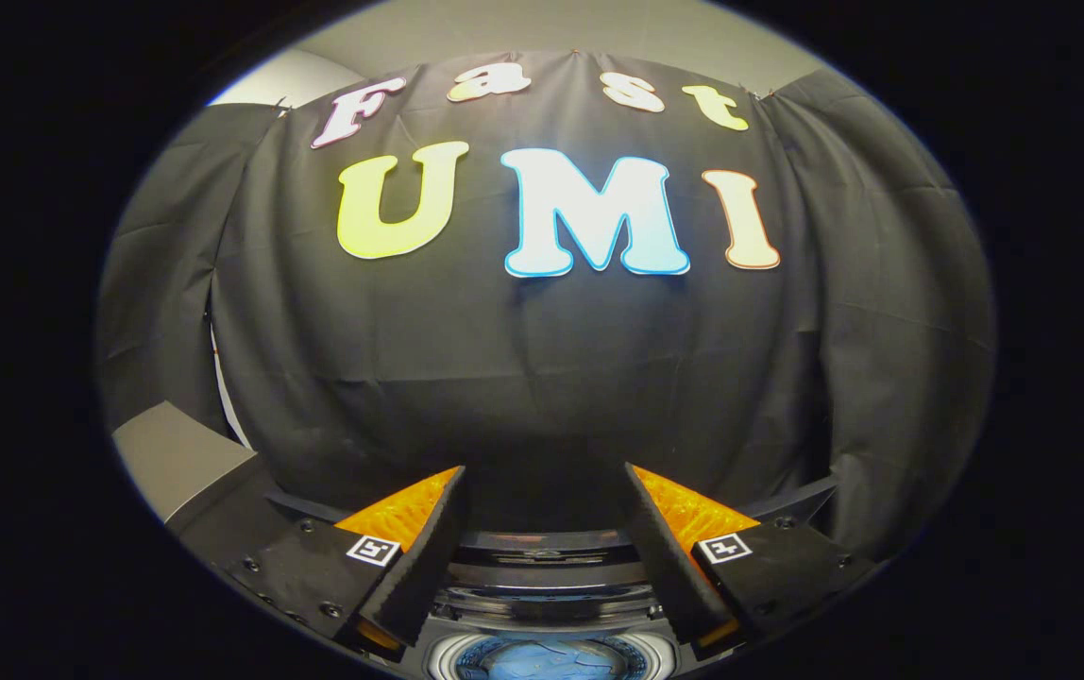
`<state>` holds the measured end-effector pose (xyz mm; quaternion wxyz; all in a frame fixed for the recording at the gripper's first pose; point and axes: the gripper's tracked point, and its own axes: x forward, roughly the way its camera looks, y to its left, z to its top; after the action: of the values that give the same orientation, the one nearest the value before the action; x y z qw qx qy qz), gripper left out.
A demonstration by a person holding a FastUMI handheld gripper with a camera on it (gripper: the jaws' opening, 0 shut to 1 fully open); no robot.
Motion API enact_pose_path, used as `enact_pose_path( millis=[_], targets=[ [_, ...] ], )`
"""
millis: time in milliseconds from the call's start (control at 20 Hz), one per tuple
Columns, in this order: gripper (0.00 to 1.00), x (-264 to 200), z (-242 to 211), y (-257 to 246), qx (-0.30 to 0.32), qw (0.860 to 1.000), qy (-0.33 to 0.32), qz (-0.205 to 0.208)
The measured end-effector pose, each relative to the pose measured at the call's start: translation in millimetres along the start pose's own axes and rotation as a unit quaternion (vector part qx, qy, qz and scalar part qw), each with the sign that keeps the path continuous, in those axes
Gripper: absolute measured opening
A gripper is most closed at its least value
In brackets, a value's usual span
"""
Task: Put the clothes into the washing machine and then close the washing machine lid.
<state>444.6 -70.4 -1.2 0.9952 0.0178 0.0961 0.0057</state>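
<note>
My gripper (pixel 542 472) stands open, its two fingers spread wide with nothing between them. Below and between the fingers I see the top of the washing machine (pixel 542 590), its dark back panel and the round drum opening. Blue clothes (pixel 547 661) lie inside the drum, under the fingers. The lid's position cannot be made out from here. The gripper is raised above the machine and looks toward the booth wall.
The black cloth wall (pixel 542 378) hangs close behind the machine. A grey box-like surface (pixel 178 453) stands at the left of the left finger, against the cloth.
</note>
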Motion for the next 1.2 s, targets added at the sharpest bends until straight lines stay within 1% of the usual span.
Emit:
enact_pose_path(
  millis=[400,1200],
  targets=[
    [0.99,-32.4,-10.3,0.5,-0.005,1.0,-0.015,0.006],
    [0.98,-89.1,-41.5,2.2,-0.004,1.0,-0.019,0.015]
  ],
)
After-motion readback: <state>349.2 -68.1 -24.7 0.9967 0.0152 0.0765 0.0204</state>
